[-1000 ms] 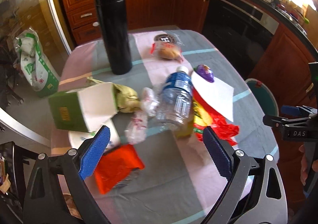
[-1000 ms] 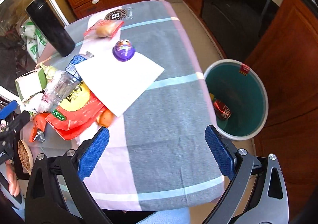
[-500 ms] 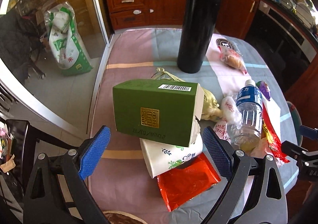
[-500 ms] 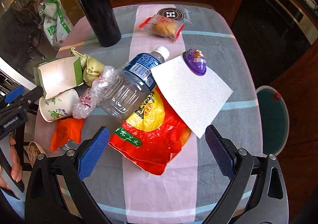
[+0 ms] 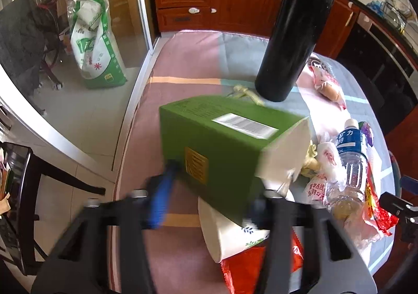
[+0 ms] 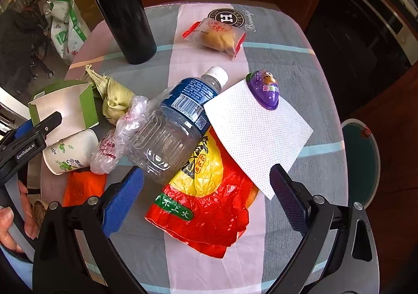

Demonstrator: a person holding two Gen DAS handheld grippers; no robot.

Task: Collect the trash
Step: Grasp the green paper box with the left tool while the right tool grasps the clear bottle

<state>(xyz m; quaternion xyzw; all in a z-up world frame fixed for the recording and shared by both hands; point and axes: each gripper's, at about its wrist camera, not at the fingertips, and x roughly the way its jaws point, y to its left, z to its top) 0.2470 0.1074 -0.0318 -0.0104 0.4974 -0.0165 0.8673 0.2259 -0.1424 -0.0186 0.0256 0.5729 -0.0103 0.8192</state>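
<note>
Trash lies in a heap on the checked tablecloth. A green box [image 5: 214, 147] with a white inside rests on a paper cup [image 5: 230, 236]. My left gripper [image 5: 209, 202] is closing its jaws on the box, pads against its sides; it looks blurred. The right wrist view shows the same grip at the far left on the green box [image 6: 65, 100]. My right gripper [image 6: 206, 189] is open above a red and yellow snack bag [image 6: 206, 205], just below a crushed plastic bottle [image 6: 172, 127]. A white napkin [image 6: 258, 132] overlaps the bag.
A tall black flask [image 6: 120, 6] stands at the back. A wrapped bun [image 6: 216, 35], purple jelly cup [image 6: 265, 90], leaf-wrapped dumpling [image 6: 112, 98], clear wrapper [image 6: 115, 142] and orange wrapper [image 6: 81, 187] lie around. A teal bin [image 6: 363, 160] stands off the table's right edge. A hand [image 6: 13, 221] holds the left gripper.
The left gripper swung left to the green box, came down and closed its jaws from wide open onto it; the box has tilted. The right gripper moved from the bin side to over the heap.
</note>
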